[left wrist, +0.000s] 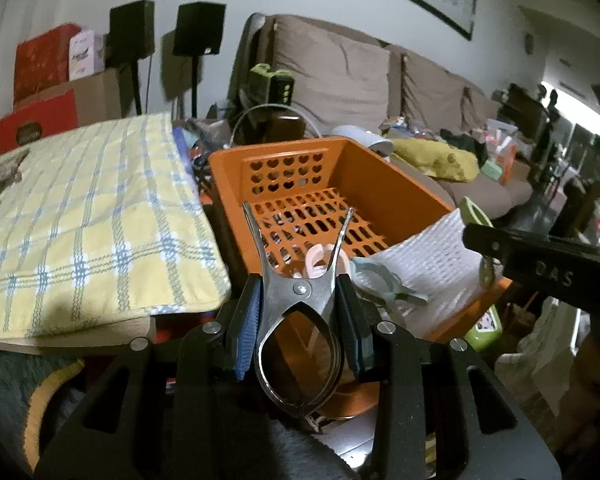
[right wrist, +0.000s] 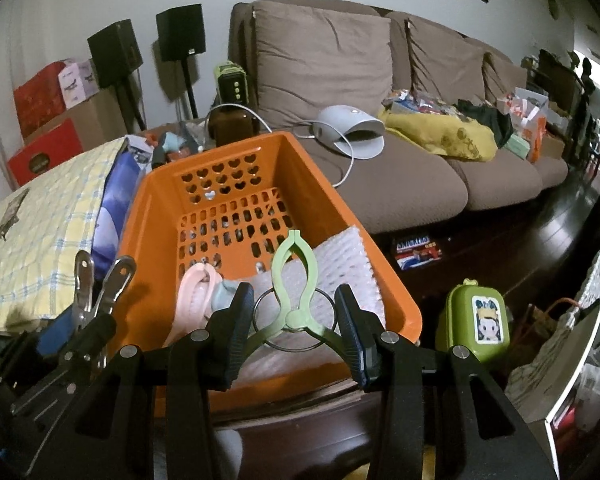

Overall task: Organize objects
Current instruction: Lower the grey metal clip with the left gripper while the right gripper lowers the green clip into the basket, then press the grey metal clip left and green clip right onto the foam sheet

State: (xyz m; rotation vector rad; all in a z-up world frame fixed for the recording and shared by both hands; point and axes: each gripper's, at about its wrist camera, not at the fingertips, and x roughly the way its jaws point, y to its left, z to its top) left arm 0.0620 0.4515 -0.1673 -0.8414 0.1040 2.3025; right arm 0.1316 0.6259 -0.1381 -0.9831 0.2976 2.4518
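Observation:
An orange plastic basket (left wrist: pixel 276 148) (right wrist: pixel 148 200) stands in front of both grippers. Inside it lie a pink clip (right wrist: pixel 194 284), a blue-grey clip (left wrist: pixel 380 280) and a white foam sheet (right wrist: pixel 340 260). My left gripper (left wrist: pixel 299 300) is shut on the handles of a steel clip (left wrist: pixel 302 289), whose jaws are spread and point into the basket's near end. My right gripper (right wrist: pixel 294 304) is shut on a green plastic clip (right wrist: pixel 279 268) with a wire ring, held over the basket's near edge above the foam sheet. Each gripper also shows at the edge of the other's view.
A yellow checked cushion (left wrist: pixel 80 220) lies left of the basket. A brown sofa (right wrist: pixel 380 184) loaded with clutter runs behind it. A green tin (right wrist: pixel 476 320) and a Snickers pack (right wrist: pixel 416 252) sit to the right on a dark surface. Speakers and boxes stand at the back left.

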